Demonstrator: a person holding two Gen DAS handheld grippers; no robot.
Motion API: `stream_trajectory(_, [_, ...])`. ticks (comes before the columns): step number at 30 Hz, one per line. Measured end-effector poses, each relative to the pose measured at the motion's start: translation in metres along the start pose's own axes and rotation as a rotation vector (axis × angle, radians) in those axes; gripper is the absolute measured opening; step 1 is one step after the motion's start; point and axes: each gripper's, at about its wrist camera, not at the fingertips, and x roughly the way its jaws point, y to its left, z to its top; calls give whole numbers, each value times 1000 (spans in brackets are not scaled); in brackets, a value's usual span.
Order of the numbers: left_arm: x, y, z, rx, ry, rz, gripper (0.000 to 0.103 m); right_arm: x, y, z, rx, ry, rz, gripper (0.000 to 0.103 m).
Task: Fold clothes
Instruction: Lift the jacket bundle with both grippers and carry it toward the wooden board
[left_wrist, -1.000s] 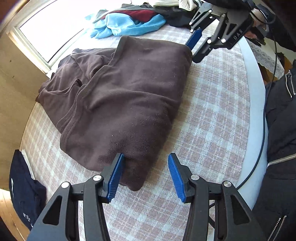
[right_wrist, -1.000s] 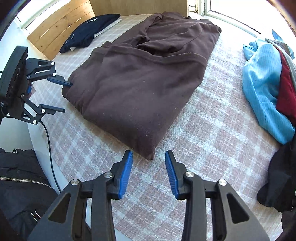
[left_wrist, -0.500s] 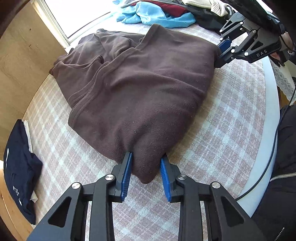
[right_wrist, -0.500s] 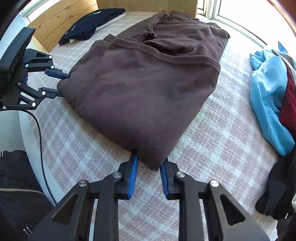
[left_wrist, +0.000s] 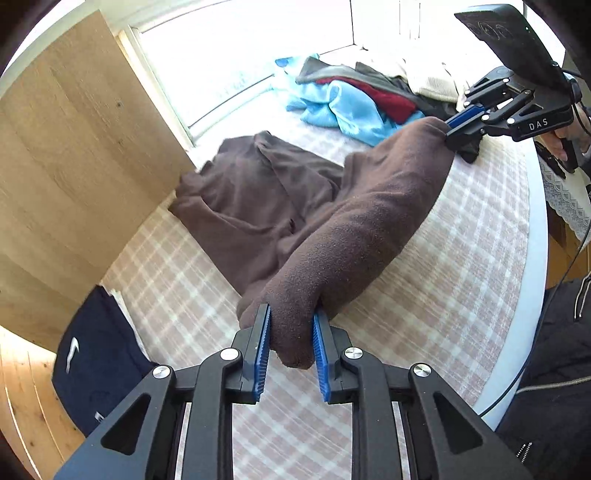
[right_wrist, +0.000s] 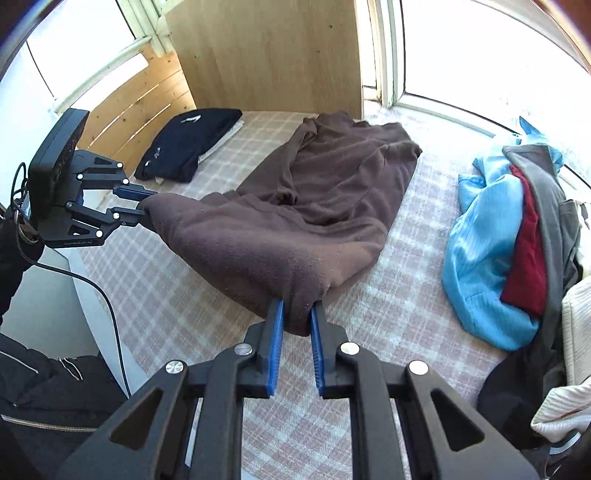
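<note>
A brown garment (left_wrist: 354, 236) of matt, fuzzy fleece with a finely pilled nap is seen on a tablecloth (left_wrist: 461, 266) of woven cloth, checked in pink and white. The left gripper (left_wrist: 290, 343) and right gripper (right_wrist: 297, 332) are made of matt black plastic, fitted with ribbed blue pads (left_wrist: 260, 350) and shiny metal screws (left_wrist: 352, 353). A light, smooth wood-grain panel (left_wrist: 74, 147) and glossier knotty planks (right_wrist: 136, 107) are shown. A ribbed blue cloth (right_wrist: 480, 258), a dark red cloth (right_wrist: 528, 254) and a cream knit (right_wrist: 576, 325) are piled together. A dark navy cloth (right_wrist: 188, 144) looks smooth and matt
</note>
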Motion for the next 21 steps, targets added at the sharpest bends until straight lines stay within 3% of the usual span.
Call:
stream_trajectory(5, [23,66,69,34,-47,75,20,3,-18,80,14,-76,-45,12])
stream_trajectory(11, [100,137,131,35,-7,95,20,52,-72,180,82,-44,-88,10])
stream_trajectory(16, [161,177,148,0,44,70,20,110,-126,233,133,22,-107,9])
stream_trajectory(21, [206,194,143,-20,92,48,22,170,-165,258,157,83,-124,7])
